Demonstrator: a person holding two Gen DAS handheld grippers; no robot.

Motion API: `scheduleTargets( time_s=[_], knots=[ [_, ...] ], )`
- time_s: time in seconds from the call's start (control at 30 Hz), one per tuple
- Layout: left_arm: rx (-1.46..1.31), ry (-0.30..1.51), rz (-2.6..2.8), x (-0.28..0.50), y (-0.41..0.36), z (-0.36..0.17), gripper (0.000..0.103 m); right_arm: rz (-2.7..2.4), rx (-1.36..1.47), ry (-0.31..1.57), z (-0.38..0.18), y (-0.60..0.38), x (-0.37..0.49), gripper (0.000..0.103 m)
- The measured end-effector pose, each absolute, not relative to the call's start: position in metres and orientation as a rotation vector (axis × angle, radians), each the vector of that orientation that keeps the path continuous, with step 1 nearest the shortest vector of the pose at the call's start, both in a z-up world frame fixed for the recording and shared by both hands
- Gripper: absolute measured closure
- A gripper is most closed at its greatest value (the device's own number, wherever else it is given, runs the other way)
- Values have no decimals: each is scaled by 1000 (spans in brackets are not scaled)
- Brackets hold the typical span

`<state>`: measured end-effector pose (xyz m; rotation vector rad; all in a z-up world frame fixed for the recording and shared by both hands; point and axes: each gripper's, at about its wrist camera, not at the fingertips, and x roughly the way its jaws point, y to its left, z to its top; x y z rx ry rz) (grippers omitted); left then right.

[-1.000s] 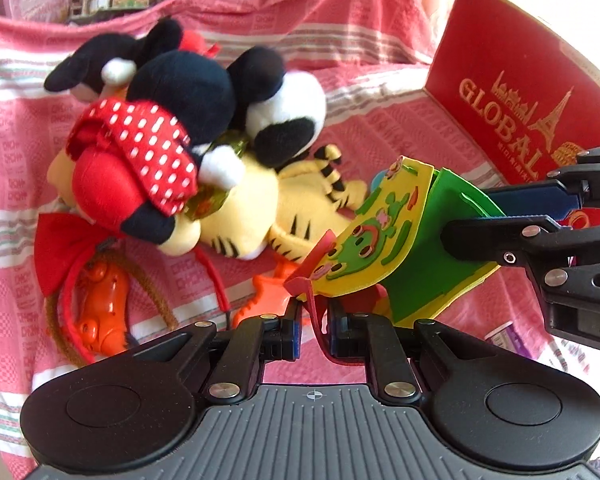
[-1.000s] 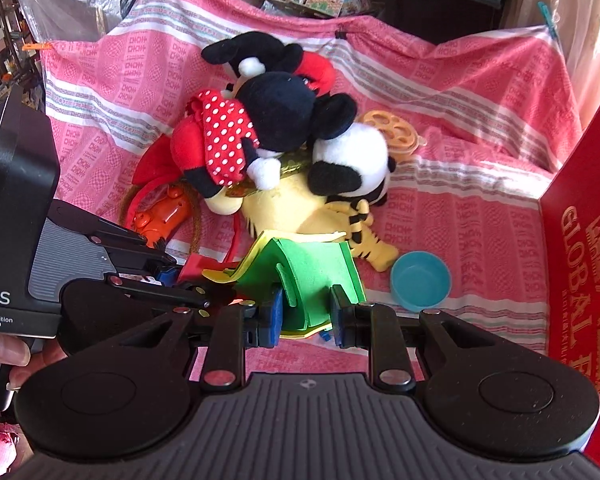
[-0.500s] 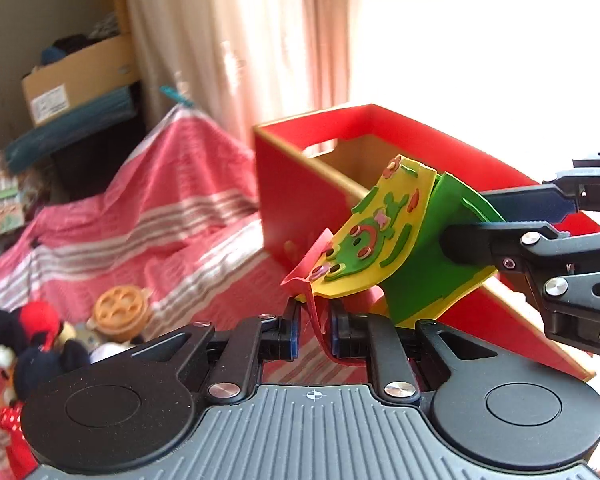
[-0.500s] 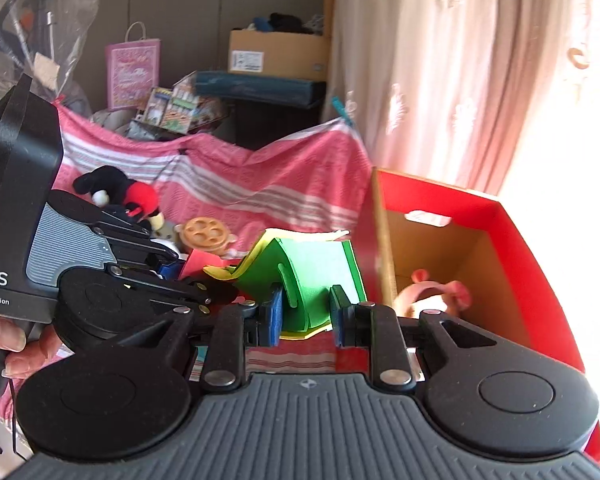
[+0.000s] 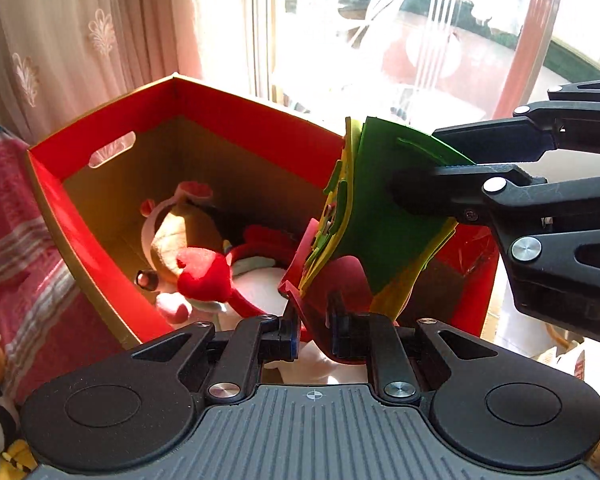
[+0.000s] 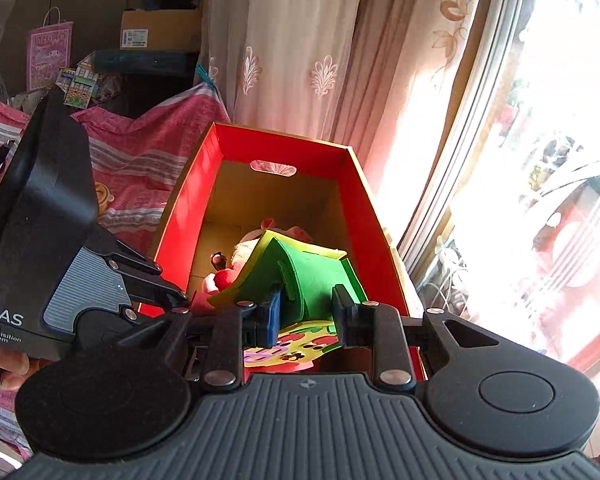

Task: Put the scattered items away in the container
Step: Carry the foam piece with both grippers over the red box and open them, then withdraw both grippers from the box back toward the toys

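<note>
We read this as the drop-off step: the foam craft piece (image 5: 384,216) is over the open top of the red cardboard box (image 5: 260,132), not yet inside it.

Left tongs (image 5: 312,330): narrow, pinching the red lower edge of the foam piece between the pads. In the left wrist view the piece stands up and away from these tongs, its long axis running from the pinch point upward toward the far right rim of the box.

Right tongs (image 6: 306,316): its jaws have just been opening. The green fold of the foam craft piece (image 6: 304,276) sits between them, but in the right wrist view we see a gap on each side of it, so the pads look clear of it. We judge the left tongs alone to be carrying the piece now.

Relation that matters for the next move: the box interior lies directly below and ahead of both tongs. Already in the box is a plush toy (image 5: 188,248) with red and pink parts, lying on the floor toward the near end. The foam piece hangs above that toy, toward the right-hand wall of the box as the left wrist view shows it.

The left tongs hold the low end, so they are the nearer to the box floor. We judge that parting them would let the piece fall in, red edge first. The risk we see is the tall upper end catching on the right rim.

A pink striped cloth (image 6: 140,168) covers the surface left of the box.
</note>
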<state>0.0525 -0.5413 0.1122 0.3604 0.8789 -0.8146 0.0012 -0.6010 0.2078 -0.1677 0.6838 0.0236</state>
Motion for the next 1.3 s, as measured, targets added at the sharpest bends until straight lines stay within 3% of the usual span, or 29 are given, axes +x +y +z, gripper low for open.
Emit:
scheduleTargets(
  time_s=[0.03, 0.07, 0.1, 0.13, 0.17, 0.2, 0.23, 1.3],
  knots=[
    [359, 893, -828, 52, -547, 108, 94, 22, -172, 689, 204, -604, 3, 62],
    [357, 909, -846, 54, -551, 103, 92, 24, -176, 687, 201, -606, 4, 48],
    [359, 917, -857, 53, -554, 99, 81, 23, -178, 684, 199, -608, 5, 34],
    [368, 914, -853, 53, -556, 96, 61, 19, -188, 675, 198, -610, 4, 29],
    [377, 907, -847, 52, -557, 96, 50, 15, -200, 663, 197, -610, 4, 21],
    [380, 894, -838, 53, -557, 97, 30, 15, -208, 648, 196, -614, 2, 19],
    [382, 875, -829, 51, -557, 97, 23, 16, -211, 641, 196, -616, 4, 19],
    [328, 775, -719, 44, -457, 159, 15, 49, -9, 566, 192, -592, 20, 11]
  ],
)
